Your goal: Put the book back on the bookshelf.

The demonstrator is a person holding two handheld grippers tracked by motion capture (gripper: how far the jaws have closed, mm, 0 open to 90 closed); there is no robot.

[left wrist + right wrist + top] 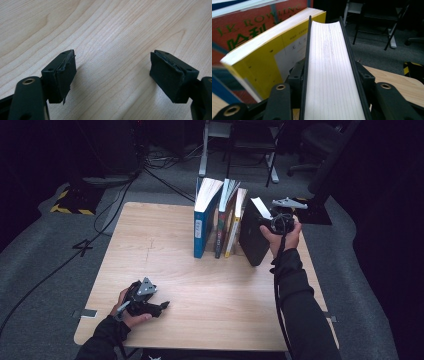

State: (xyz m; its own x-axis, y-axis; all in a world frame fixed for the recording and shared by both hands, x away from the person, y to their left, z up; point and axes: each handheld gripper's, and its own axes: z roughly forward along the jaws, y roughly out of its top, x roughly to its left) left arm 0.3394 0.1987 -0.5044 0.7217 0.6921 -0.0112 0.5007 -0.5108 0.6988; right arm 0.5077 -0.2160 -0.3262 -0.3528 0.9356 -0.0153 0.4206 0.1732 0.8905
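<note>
A thick black-covered book (252,240) stands on end at the right of a row of upright books on the wooden table (210,320). My right gripper (276,220) is shut on its top edge. In the right gripper view the jaws of that gripper (330,75) press on both black covers, with the white page edge (332,62) between them. A yellow book (262,57) leans beside it, and a red book (247,27) stands behind that. My left gripper (161,306) rests on the table at the front left, open (112,72), with bare wood between its pads.
A blue book (202,222), a dark book (222,220) and the yellow book (235,225) stand in the row at the table's far middle. Chairs and a desk frame (240,150) stand on the grey floor behind. Cables (100,220) run across the floor at left.
</note>
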